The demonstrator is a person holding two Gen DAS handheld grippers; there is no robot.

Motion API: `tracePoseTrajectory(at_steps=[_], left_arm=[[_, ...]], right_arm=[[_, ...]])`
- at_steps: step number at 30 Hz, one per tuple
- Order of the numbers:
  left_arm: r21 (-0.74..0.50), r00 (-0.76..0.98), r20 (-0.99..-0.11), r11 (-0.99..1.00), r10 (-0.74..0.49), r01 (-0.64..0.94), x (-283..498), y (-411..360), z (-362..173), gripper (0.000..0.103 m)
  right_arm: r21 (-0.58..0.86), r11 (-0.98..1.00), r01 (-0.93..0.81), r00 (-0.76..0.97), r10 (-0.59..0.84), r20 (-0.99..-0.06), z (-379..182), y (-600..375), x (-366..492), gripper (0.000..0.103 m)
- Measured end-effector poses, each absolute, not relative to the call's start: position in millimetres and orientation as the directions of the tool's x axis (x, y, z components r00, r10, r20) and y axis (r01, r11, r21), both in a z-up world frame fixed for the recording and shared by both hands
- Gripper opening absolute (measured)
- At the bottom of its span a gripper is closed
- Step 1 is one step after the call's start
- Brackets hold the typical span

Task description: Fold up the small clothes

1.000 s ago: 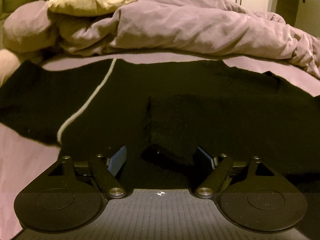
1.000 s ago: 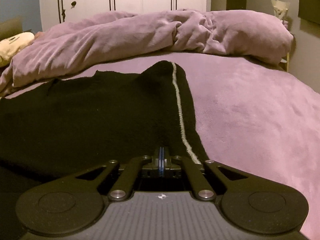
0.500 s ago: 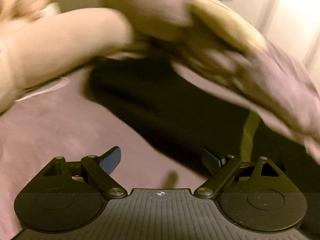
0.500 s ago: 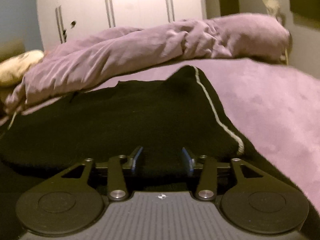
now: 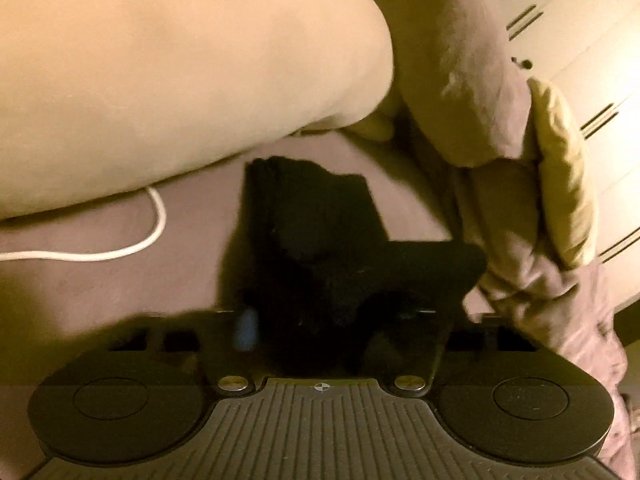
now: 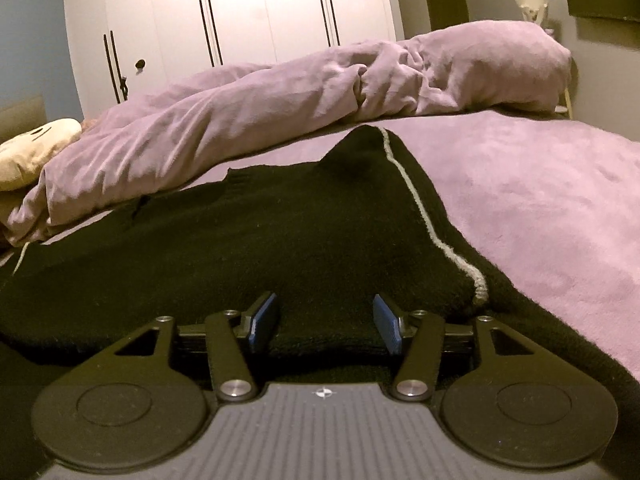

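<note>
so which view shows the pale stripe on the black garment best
The right wrist view: the pale stripe runs sharp and unbroken along the folded edge of the black garment, just right of the open right gripper. The left wrist view is blurred and shows only dark cloth, no stripe.

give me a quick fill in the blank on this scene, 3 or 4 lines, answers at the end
1. The black garment lies on a bed sheet whose colour is ____.
2. The right claw has its jaws ____, with black fabric between them.
3. The stripe running along the garment's fold is ____ in colour.
4. Behind the bunched duvet stands a white ____ with dark vertical handles.

Missing words: purple; open; white; wardrobe
</note>
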State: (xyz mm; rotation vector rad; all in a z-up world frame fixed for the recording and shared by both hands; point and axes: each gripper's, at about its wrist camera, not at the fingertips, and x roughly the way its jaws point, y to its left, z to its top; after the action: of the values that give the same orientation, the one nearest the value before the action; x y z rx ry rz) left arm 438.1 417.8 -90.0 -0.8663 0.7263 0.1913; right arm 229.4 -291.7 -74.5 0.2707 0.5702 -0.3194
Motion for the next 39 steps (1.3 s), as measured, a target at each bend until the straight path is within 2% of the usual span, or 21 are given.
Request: tracePoseTrajectory(at_steps=[1,3,5,9,12,14,15,17,19,20,22,24,27,30,33,36,39], left_arm=[[-0.664,0.744,-0.646,0.605,-0.169,-0.439,439.8,422.7,-94.7,0.013],[-0.696,0.758,-0.628,0.559,-0.172,-0.45,438.2,420.5,-94.8,0.01],[-0.646,0.788,-0.605,0.652,-0.119,-0.397,429.6,402.1,-72.5,0.009],[-0.387,0.862,-0.506,0.898,-0.016,-0.211,412.9,320.2,-0.4,0.009],[-0.152,0.925,-0.372,0.988,-0.081,0.026,379.5,219.5,50.4,0.009],[-0.075,0.92,-0.34,0.981,-0.196,0.181,355.3,155.9,67.4,0.009],[-0.048,0.904,-0.354,0.97,-0.238,0.237,344.9,127.8,70.2,0.01],[0.018,0.876,-0.395,0.951,-0.278,0.31,327.7,69.5,64.8,0.021],[0.105,0.837,-0.467,0.922,-0.285,0.372,312.3,15.1,42.8,0.072],[0.136,0.823,-0.494,0.911,-0.28,0.39,303.9,-4.8,29.8,0.078],[0.172,0.773,-0.57,0.881,-0.277,0.442,286.9,-31.5,1.4,0.078],[0.164,0.741,-0.625,0.886,-0.246,0.433,268.0,-31.6,-20.6,0.077],[0.115,0.74,-0.639,0.926,-0.208,0.36,243.2,-3.8,-36.3,0.081],[0.09,0.754,-0.646,0.969,-0.119,0.231,218.7,37.5,-46.8,0.084],[-0.013,0.729,-0.679,0.995,-0.08,0.097,196.1,85.1,-55.4,0.086],[-0.081,0.705,-0.708,0.996,-0.028,-0.041,187.4,121.0,-58.8,0.086],[-0.075,0.664,-0.747,0.987,0.038,-0.141,182.2,141.4,-60.0,0.086]], right_arm=[[0.16,0.916,0.367,0.796,-0.221,-0.564,-74.8,-291.8,230.0,0.054],[0.17,0.915,0.367,0.799,-0.216,-0.562,-75.2,-293.0,229.2,0.054],[0.182,0.913,0.366,0.802,-0.21,-0.559,-75.7,-294.4,228.3,0.054],[0.194,0.911,0.363,0.805,-0.202,-0.557,-75.6,-295.1,226.6,0.055],[0.22,0.907,0.359,0.812,-0.188,-0.552,-75.8,-298.6,225.1,0.055],[0.229,0.906,0.357,0.815,-0.182,-0.55,-75.8,-299.5,224.5,0.055],[0.23,0.906,0.357,0.815,-0.181,-0.55,-75.6,-299.8,224.6,0.055],[0.236,0.904,0.355,0.816,-0.177,-0.55,-75.0,-300.5,224.2,0.056],[0.258,0.901,0.348,0.822,-0.161,-0.546,-74.3,-303.1,222.7,0.059],[0.277,0.898,0.342,0.827,-0.147,-0.542,-74.0,-305.1,221.6,0.06],[0.308,0.893,0.329,0.834,-0.122,-0.537,-73.0,-308.4,220.0,0.065],[0.33,0.89,0.314,0.838,-0.096,-0.538,-71.3,-310.8,220.2,0.069],[0.321,0.898,0.302,0.825,-0.078,-0.559,-63.8,-308.5,223.1,0.076],[0.291,0.906,0.308,0.825,-0.102,-0.555,-50.5,-294.4,218.1,0.08],[0.312,0.905,0.288,0.845,-0.087,-0.528,-42.1,-273.8,214.0,0.081],[0.264,0.95,0.169,0.856,-0.008,-0.517,-31.1,-232.8,223.6,0.081],[0.213,0.977,-0.027,0.864,0.13,-0.486,-18.5,-174.4,235.7,0.081]])
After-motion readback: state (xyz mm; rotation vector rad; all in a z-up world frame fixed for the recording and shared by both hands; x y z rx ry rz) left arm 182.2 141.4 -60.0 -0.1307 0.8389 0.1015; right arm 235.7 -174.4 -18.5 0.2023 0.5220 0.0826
